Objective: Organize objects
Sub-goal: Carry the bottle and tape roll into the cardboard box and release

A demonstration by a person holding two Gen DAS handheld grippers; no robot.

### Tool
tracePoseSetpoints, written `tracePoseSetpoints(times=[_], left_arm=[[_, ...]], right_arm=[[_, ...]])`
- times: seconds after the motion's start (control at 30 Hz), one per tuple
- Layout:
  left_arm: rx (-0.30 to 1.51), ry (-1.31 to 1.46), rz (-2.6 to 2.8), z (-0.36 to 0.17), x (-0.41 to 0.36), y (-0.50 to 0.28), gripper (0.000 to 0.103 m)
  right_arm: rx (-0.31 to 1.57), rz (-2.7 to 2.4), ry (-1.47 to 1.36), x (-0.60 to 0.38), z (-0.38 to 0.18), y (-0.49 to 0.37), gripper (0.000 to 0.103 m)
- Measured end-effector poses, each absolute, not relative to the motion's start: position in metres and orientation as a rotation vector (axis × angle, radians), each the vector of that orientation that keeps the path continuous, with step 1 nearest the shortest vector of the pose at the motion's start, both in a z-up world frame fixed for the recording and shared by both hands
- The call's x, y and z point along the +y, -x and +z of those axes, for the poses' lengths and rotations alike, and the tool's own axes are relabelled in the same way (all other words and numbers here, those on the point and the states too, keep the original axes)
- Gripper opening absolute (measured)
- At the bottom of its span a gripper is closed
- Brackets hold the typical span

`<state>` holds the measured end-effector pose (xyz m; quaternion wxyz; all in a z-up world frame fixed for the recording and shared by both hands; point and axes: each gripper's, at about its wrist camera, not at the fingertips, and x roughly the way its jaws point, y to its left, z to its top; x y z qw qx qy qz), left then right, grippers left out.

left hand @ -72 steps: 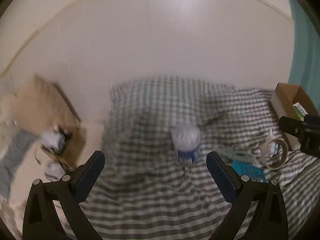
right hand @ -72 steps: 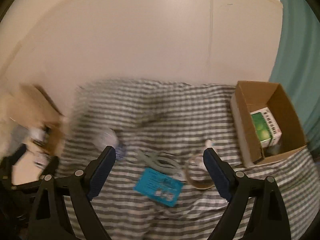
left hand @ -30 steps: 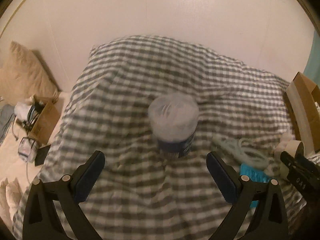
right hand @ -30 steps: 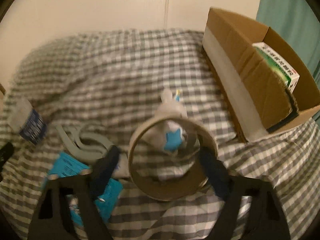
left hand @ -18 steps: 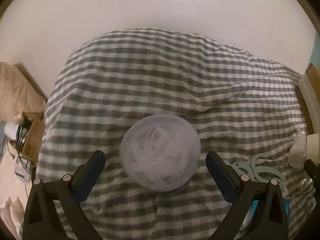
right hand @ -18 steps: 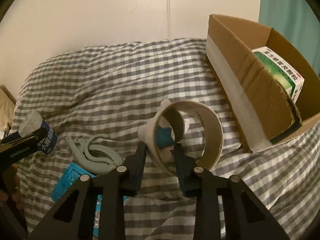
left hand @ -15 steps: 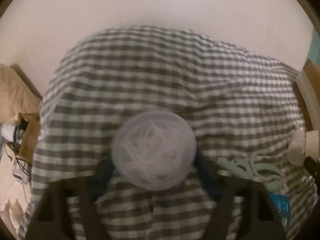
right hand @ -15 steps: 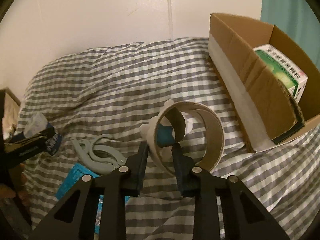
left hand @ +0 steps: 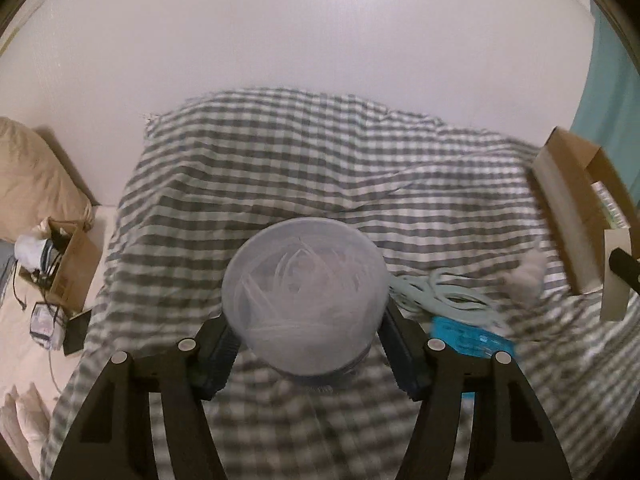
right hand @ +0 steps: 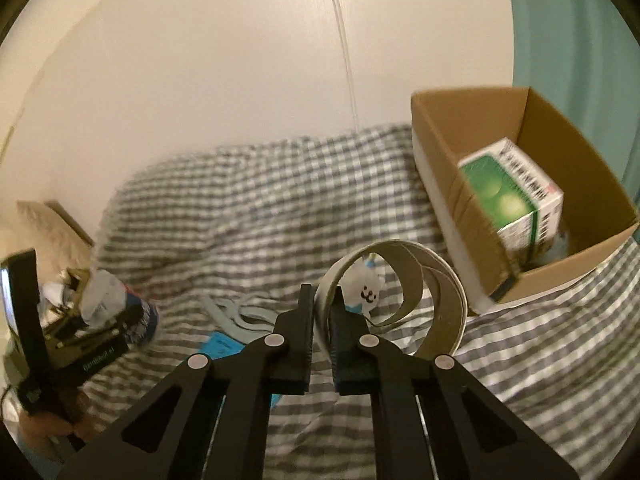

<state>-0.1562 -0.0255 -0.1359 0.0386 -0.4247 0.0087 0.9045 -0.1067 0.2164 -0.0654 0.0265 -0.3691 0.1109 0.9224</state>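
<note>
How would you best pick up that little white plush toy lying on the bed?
Judging from its pose, grip the plush toy across its soft body, coming from above. It lies on the checked blanket partly behind the tape ring held by the right hand-held gripper, so a sideways approach looks blocked.

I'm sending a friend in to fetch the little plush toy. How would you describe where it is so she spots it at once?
On the grey-and-white checked bedspread, look just left of the open brown cardboard box. The small white plush toy lies there, seen through the cardboard tape ring held by the right gripper. It alone has a drawn face and a blue patch.
</note>
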Motion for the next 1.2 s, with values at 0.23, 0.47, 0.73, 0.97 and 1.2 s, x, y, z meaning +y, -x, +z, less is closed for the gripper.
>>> tracePoseSetpoints(times=[0.23,0.47,0.73,0.97,1.2], left_arm=[[0.057,1.246,2.786,-0.078,-0.023,0.113,0.065],[0.068,1.175,2.727,-0.028,-0.001,0.071,0.065],[0.251,0.952,2.644,0.062,0.081,0.074,0.065],[0.205,0.973,2.514,0.06,0.193,0.115,0.065],[0.245,1.029,2.445,0.008,0.29,0.159,0.065]], right_arm=[[0.329,2.971,1.118,0.213,-0.007,0.062,0.007],[0.409,3.055,1.121,0.233,0.036,0.021,0.007],[0.129,2.994,1.083,0.293,0.137,0.033,0.007],[0.301,2.969,1.18,0.371,0.153,0.078,0.007],[0.402,2.94,1.31,0.424,0.097,0.129,0.007]])
